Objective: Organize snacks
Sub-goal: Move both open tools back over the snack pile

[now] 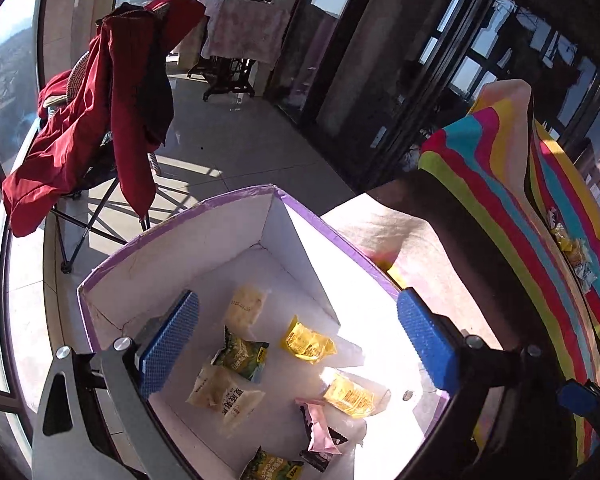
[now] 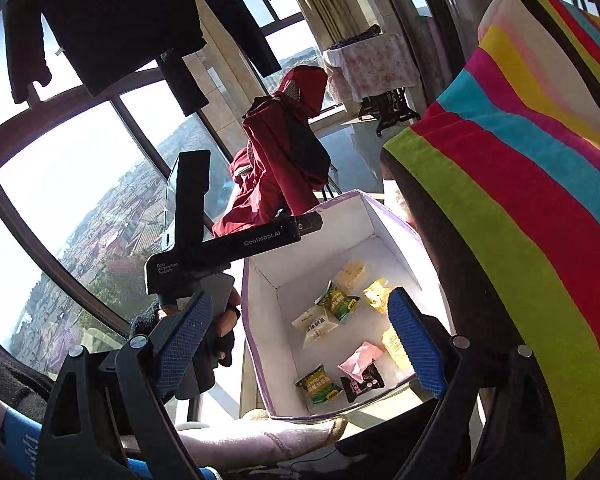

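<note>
A white box (image 1: 204,248) with a purple rim sits on the floor of a sunlit balcony room, and the snacks lie loose on its bottom: yellow packets (image 1: 308,342), green packets (image 1: 242,354), a pale packet (image 1: 224,398) with printed characters and a pink packet (image 1: 320,424). The left gripper (image 1: 298,340) hangs over the box with its blue pads spread wide and nothing between them. The right gripper (image 2: 300,336) is likewise spread apart and empty, held above the near edge of the box. In the right wrist view a hand (image 2: 224,320) holds the left gripper's black body beside the box. Just to the right of the box stands a seat under a striped cloth (image 1: 512,208), with a few more wrapped snacks (image 1: 572,248) lying on it. Behind the box a folding chair (image 1: 88,224) carries a red jacket (image 1: 100,120) on the grey tiled floor (image 1: 236,140). Curved windows (image 2: 80,184) look out over rooftops, dark clothes (image 2: 112,20) hang overhead, and a small table under a pale cloth (image 1: 244,28) stands farther back.
</note>
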Motion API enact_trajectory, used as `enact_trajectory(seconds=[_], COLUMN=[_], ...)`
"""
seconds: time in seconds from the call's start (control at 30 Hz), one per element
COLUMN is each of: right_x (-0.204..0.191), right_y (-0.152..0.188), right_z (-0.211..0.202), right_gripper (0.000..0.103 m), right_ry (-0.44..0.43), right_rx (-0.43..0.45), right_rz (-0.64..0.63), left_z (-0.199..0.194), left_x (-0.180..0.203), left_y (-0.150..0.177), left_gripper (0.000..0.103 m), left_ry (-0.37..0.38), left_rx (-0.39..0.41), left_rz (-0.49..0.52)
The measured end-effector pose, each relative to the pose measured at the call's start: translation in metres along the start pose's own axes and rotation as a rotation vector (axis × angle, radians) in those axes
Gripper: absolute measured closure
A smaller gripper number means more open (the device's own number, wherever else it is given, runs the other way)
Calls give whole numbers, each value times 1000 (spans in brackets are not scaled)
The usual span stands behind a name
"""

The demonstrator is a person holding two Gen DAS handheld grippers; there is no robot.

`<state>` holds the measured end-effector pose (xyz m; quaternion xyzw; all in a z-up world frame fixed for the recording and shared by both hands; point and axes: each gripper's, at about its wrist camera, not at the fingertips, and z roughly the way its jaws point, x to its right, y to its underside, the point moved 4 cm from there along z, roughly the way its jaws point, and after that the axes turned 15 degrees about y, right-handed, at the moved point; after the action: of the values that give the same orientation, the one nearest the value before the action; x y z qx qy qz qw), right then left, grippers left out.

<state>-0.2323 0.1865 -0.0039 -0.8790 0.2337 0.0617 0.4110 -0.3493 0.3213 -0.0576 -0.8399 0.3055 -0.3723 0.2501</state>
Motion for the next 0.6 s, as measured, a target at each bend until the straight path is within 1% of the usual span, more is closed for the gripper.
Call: enact_trajectory(seconds=[0.07, 0.1, 0.17, 0.23, 0.33, 0.43, 0.5, 0.6], right_x=[4, 9, 25, 48, 95, 151, 189, 244], right_y=[-6, -9, -13, -14, -10, -1, 6, 24], right_z=[-22, -32, -52, -73, -103, -131, -150, -178], right_gripper=[16, 16, 16, 16, 16, 16, 16, 16], right_ry=[-8, 6, 80, 161, 290, 463, 541, 608], right_rx=[71, 98, 141, 180, 215, 206, 191, 185], right_rz=[-12, -16, -7, 29, 115, 222, 322, 473], left_z=[-7, -9, -8, 0, 21, 53, 78, 120], left_x=[23, 36, 65, 98, 160, 227, 264, 306], left_y=[-16, -24, -37, -45, -42, -24, -12, 5], left_gripper=[2, 2, 2, 2, 2, 2, 2, 2], left_ry=[36, 59, 109, 185, 306, 448, 506, 548], left_rx=[55, 76, 84, 63, -19, -159, -234, -338], left_rz=[53, 79, 118, 148, 221, 306, 329, 320])
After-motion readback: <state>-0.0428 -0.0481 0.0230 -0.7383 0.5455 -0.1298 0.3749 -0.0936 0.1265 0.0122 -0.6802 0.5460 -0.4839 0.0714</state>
